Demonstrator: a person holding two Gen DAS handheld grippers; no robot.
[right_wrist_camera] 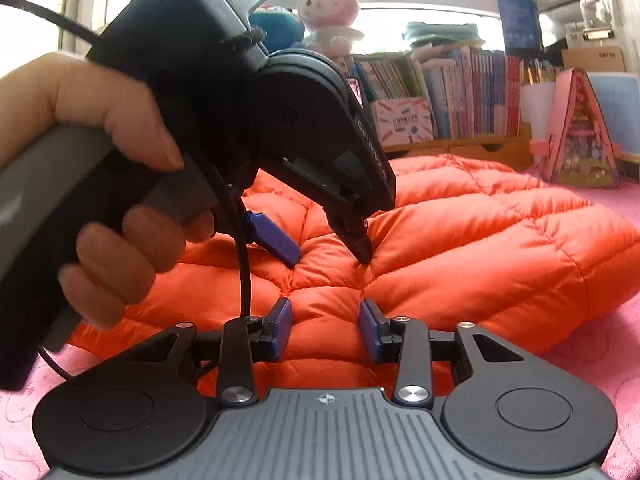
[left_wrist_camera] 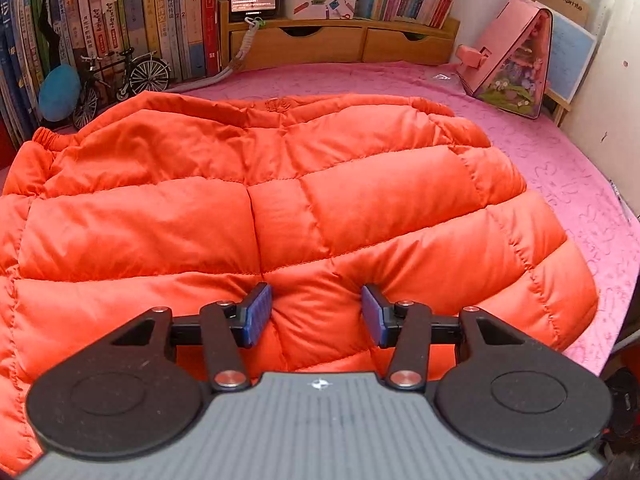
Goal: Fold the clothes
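An orange quilted down jacket [left_wrist_camera: 280, 208] lies folded on the pink cloth, and it also fills the middle of the right wrist view [right_wrist_camera: 460, 248]. My left gripper [left_wrist_camera: 316, 314] hangs over its near part, open, its blue pads [left_wrist_camera: 258, 314] apart above a puffed panel. The right wrist view shows that left gripper [right_wrist_camera: 320, 248] from the side in a hand [right_wrist_camera: 120, 220], fingertips down on the jacket's top. My right gripper [right_wrist_camera: 324, 328] is at the jacket's near edge, and a puffed fold fills the gap between its pads [right_wrist_camera: 280, 328].
Books [left_wrist_camera: 120, 24] and a wooden drawer shelf [left_wrist_camera: 340, 44] line the back. A model bicycle [left_wrist_camera: 120, 80] stands at the back left and a pink triangular case [left_wrist_camera: 516, 60] at the back right. The pink cloth [left_wrist_camera: 560, 200] shows to the right of the jacket.
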